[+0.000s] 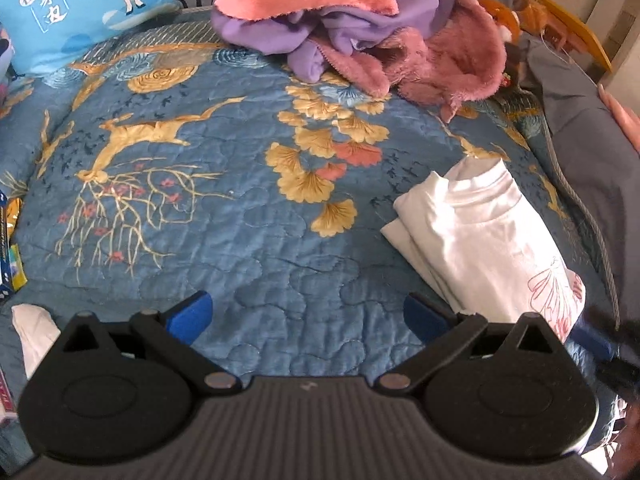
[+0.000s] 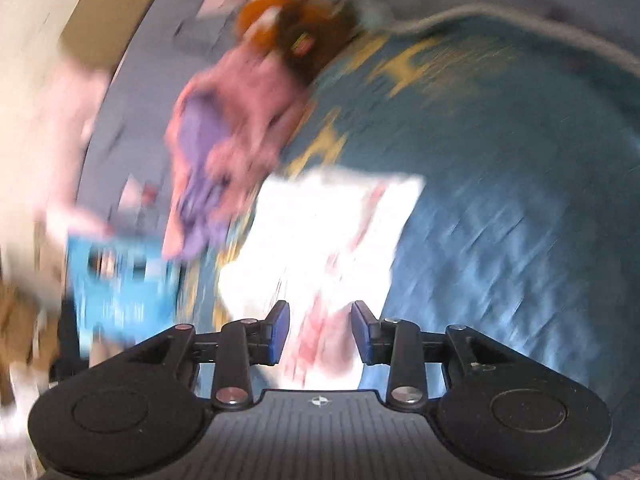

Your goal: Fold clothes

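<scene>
- White shirt (image 1: 492, 236) folded into a compact bundle near the right edge of the quilt (image 1: 224, 208), collar toward the far end, pink print toward the near end; same shirt (image 2: 320, 232) just ahead of the right gripper's fingers in its own blurred view.
- Heap of pink and purple clothes (image 1: 380, 36) crumpled at the far edge of the quilt, against the pillows (image 1: 76, 8), well apart from the shirt.
- Left gripper (image 1: 308, 316) spread wide over bare quilt near the near edge, nothing between its blue pads.
- Right gripper (image 2: 318, 332) parted to a middling gap, nothing pinched; heavy blur there, so contact with the shirt cannot be told.
- Could fit either a shirt just finished and released, or a bundle about to be squared up or shifted before the heap is taken.
- For a neat result either way: keep the bundle's layers stacked, press or grip low at an edge rather than on a loose top layer, and avoid dragging cloth across the quilted surface.
- For the heap: single out one garment by a hem or shoulder and lift it clear of the others.
</scene>
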Demonstrator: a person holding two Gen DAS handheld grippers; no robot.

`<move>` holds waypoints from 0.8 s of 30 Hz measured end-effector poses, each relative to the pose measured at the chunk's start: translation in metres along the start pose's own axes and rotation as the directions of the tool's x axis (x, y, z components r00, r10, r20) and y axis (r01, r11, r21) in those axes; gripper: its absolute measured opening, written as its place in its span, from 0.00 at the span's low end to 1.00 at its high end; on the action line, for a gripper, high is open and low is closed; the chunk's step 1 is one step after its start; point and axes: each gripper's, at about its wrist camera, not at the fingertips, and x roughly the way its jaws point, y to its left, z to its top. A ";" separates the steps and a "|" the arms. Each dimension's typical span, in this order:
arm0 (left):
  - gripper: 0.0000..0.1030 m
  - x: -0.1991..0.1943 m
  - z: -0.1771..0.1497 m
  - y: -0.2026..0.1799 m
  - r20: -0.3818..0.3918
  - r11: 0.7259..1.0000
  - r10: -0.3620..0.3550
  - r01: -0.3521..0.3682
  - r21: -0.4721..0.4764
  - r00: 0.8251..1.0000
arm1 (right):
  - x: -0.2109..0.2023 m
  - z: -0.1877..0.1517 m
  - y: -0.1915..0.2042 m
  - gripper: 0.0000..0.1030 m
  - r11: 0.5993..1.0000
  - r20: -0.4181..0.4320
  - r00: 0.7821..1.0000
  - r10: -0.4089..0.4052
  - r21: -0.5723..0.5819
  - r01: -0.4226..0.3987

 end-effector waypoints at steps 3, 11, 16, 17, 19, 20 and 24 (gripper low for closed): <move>1.00 -0.001 0.000 0.003 -0.002 1.000 0.002 -0.002 -0.018 1.000 | 0.012 -0.011 0.002 0.35 0.998 -0.106 0.993 0.057 -0.029 -0.060; 1.00 -0.002 -0.001 0.005 -0.002 1.000 0.004 -0.004 -0.021 1.000 | 0.036 -0.033 -0.005 0.08 0.966 -0.135 0.983 0.128 0.243 -0.092; 1.00 -0.003 -0.001 0.005 0.003 1.000 0.003 -0.003 -0.023 1.000 | 0.049 -0.063 0.032 0.08 0.907 -0.112 0.979 0.168 0.407 -0.109; 1.00 -0.003 -0.001 0.006 0.005 1.000 0.003 -0.002 -0.025 1.000 | 0.051 -0.068 0.045 0.09 0.913 -0.109 0.979 0.171 0.392 -0.116; 1.00 -0.003 0.000 0.007 0.008 1.000 0.004 -0.004 -0.030 1.000 | 0.058 -0.076 0.072 0.16 0.947 -0.133 0.980 0.146 0.307 -0.100; 1.00 -0.003 0.000 0.008 0.008 0.999 0.006 -0.006 -0.034 1.000 | 0.063 -0.078 0.081 0.21 0.964 -0.165 0.980 0.114 0.258 -0.069; 1.00 -0.003 0.000 0.012 0.003 0.999 0.018 -0.018 -0.051 1.000 | 0.069 -0.077 0.092 0.36 0.991 -0.317 0.948 0.005 0.125 0.037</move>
